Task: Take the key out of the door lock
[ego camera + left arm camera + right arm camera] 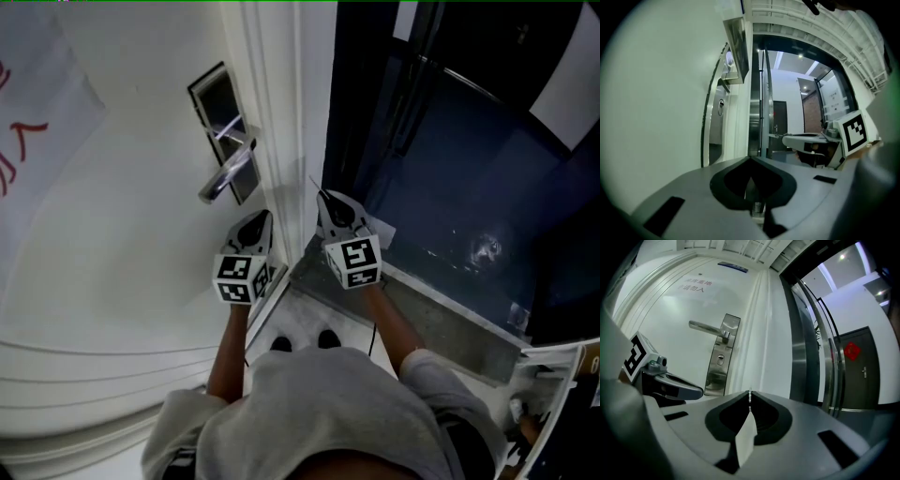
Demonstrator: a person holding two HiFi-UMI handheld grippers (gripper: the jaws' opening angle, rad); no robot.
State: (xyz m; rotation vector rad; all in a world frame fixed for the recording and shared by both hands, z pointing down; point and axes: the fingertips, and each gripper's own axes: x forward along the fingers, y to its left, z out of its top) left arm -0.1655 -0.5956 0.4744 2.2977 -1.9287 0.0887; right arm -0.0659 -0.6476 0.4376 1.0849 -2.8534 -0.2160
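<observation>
The steel lock plate (pixel 225 131) with its lever handle (pixel 225 176) sits on the white door (pixel 122 234). In the right gripper view the keyhole (pixel 720 360) under the handle (pixel 707 326) shows nothing in it. My right gripper (pixel 323 199) hovers off the door's edge, below and right of the plate. It is shut, and a thin silvery key sliver (pixel 749 398) pokes out between its tips. My left gripper (pixel 262 219) hangs close to the door face just below the plate. Its jaws (pixel 750 160) meet with nothing seen between them.
The door edge (pixel 309 141) stands between the two grippers. Right of it is a dark glass panel (pixel 450 141) and a metal threshold (pixel 422 309). A paper with red writing (pixel 33 122) hangs on the door. The person's shoes (pixel 302 342) are by the sill.
</observation>
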